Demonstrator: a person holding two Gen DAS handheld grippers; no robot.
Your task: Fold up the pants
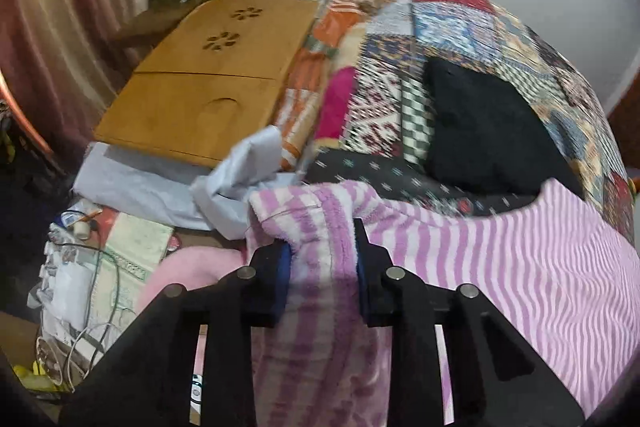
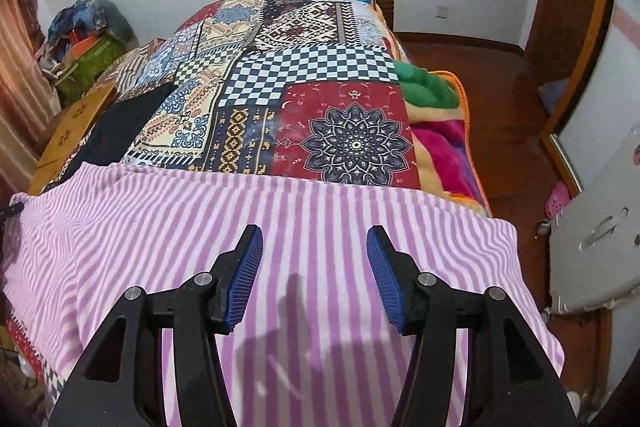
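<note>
Patchwork-quilted bed [image 2: 328, 75] carries striped pants [image 2: 280, 227]; black garment [image 1: 480, 131] beside

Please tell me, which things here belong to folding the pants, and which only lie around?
For the job: striped pants; left tongs, clamped on them; right tongs, open above them.

Lying around: patchwork quilt; black garment; wooden board; pale blue cloth.

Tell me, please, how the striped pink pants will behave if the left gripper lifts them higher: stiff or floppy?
Probably floppy: the striped pants already bunch and hang between the fingers of the left gripper. They look fleecy, so likely light and not slippery. The part lying flat under the open right gripper would probably drag along over the patchwork bedcover.
</note>
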